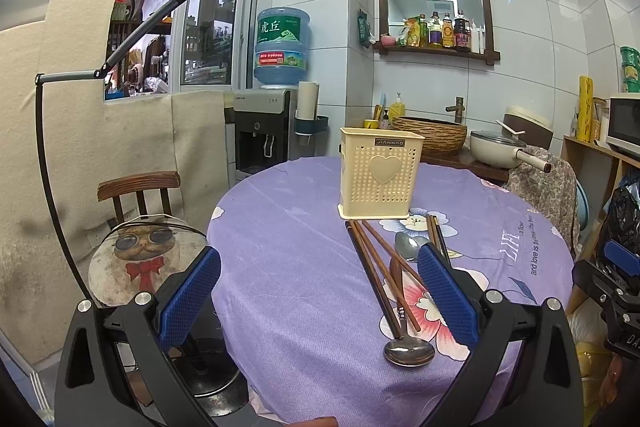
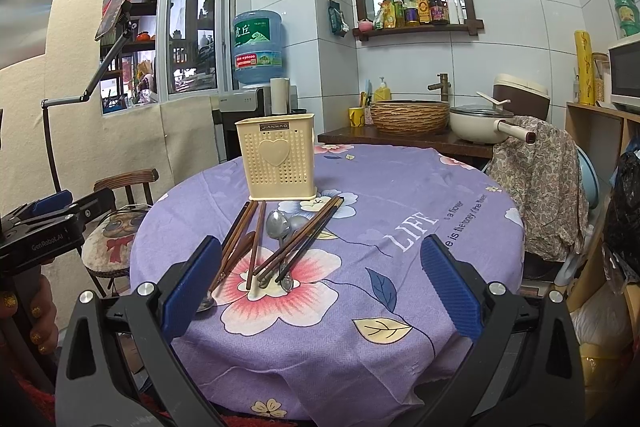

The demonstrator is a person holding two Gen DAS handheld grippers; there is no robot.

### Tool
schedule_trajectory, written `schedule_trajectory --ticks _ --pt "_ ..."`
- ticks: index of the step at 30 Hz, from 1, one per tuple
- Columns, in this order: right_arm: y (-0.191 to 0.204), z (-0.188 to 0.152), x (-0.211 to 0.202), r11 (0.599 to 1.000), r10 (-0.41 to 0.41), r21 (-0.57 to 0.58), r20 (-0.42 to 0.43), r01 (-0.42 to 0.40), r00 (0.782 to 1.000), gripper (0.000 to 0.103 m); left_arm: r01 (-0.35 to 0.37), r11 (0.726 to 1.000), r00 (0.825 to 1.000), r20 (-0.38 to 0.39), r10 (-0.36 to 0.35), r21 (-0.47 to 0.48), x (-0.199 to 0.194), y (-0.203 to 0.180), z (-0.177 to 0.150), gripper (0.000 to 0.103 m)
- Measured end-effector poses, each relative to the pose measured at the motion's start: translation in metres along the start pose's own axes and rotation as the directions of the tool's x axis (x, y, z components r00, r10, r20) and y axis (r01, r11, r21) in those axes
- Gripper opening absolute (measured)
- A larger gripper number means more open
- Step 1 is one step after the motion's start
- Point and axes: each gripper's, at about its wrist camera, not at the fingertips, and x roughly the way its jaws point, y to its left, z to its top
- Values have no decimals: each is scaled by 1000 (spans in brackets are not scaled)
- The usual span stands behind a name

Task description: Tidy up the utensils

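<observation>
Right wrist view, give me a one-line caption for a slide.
Open right gripper hovers over a purple floral tablecloth where chopsticks and spoons lie loose before an empty-looking cream utensil holder.

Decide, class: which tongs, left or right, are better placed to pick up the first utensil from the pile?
Probably the left tongs. Both are open and empty, but the nearest spoon lies low in its view, beside its right pad; the right tongs sit further back from the chopsticks.
</observation>
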Motion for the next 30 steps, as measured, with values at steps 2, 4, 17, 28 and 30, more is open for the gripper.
schedule_trajectory --ticks 2,4,17,28,30 --pt "0 0 0 1000 0 0 -1 0 1000 98 0 1000 1000 0 0 -1 0 0 0 97" --pt "1 -1 1 1000 1 0 -3 -1 1000 98 0 1000 1000 0 0 -1 0 0 0 97" --pt "2 -3 1 1000 3 3 -7 -3 1000 98 -1 1000 1000 -1 1 -1 0 -1 0 97" --pt "2 -6 17 1000 -5 -17 -83 4 997 98 -7 1000 999 -53 7 5 15 0 -6 97" --pt "-1 -5 26 999 -17 -34 -113 13 993 98 -6 1000 995 -97 8 13 24 2 -7 97"
